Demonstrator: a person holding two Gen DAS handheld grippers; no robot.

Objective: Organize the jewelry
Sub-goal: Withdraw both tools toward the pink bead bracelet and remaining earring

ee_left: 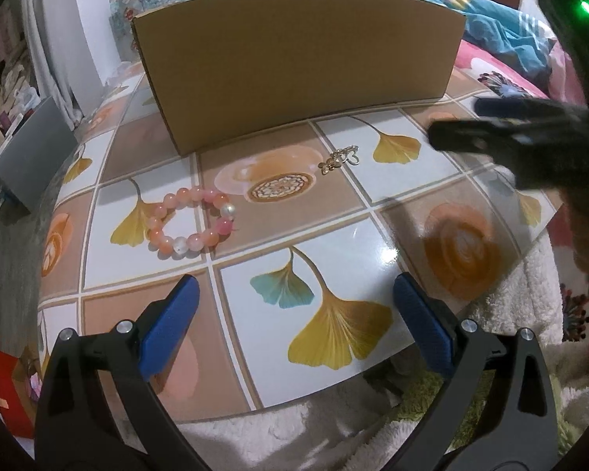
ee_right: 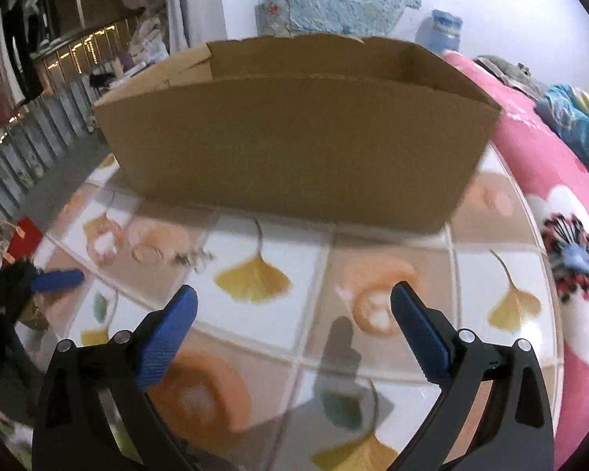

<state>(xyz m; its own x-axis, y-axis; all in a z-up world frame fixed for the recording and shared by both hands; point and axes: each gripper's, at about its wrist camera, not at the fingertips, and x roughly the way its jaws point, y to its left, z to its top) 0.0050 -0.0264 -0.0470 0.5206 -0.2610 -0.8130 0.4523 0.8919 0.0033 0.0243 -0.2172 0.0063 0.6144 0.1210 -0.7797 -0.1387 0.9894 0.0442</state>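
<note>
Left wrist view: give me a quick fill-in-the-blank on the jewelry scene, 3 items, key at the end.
1. The pink bead bracelet lies on the ginkgo-leaf patterned ____.
2. The small gold chain piece lies in front of the cardboard ____.
3. The pads on the left hand-held gripper are ____ in colour, and its jaws stand open with nothing between them.

Missing words: tabletop; box; blue

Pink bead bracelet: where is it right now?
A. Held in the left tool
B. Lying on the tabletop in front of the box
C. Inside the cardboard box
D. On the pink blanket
B: the pink bead bracelet lies flat on the leaf-patterned tabletop, short of the cardboard box, with no tool touching it.
</note>
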